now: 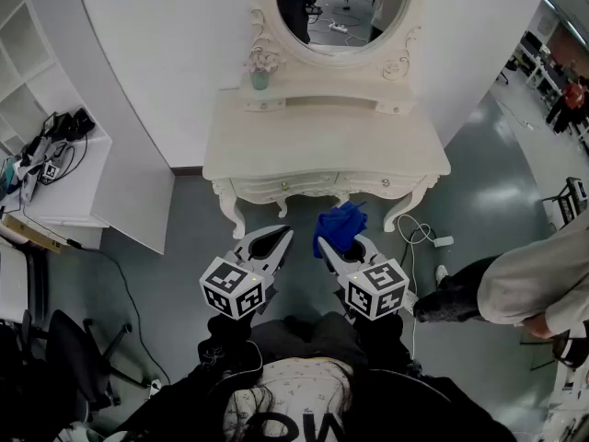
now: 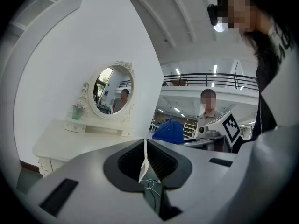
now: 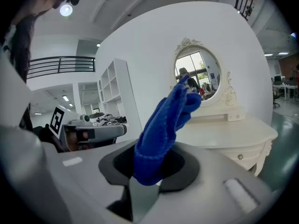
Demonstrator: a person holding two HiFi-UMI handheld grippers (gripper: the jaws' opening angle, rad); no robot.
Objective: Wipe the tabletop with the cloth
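Right tool [image 1: 342, 249] clamped on bunched, fuzzy blue cloth [image 3: 166, 129]; left tool [image 1: 271, 239] pinched together, empty.

"Where do the grippers sit in the head view?"

"Low and side by side. The left gripper [image 1: 279, 236] is at about 7 o'clock and angled toward 1 o'clock. The right gripper [image 1: 330, 246] is at about 5 o'clock and angled toward 11 o'clock."

"And their fingers?"

"The left fingers [image 2: 88, 169] are pressed together. The right fingers [image 3: 205, 181] clamp a blue cloth [image 3: 163, 125], which stands up out of them."
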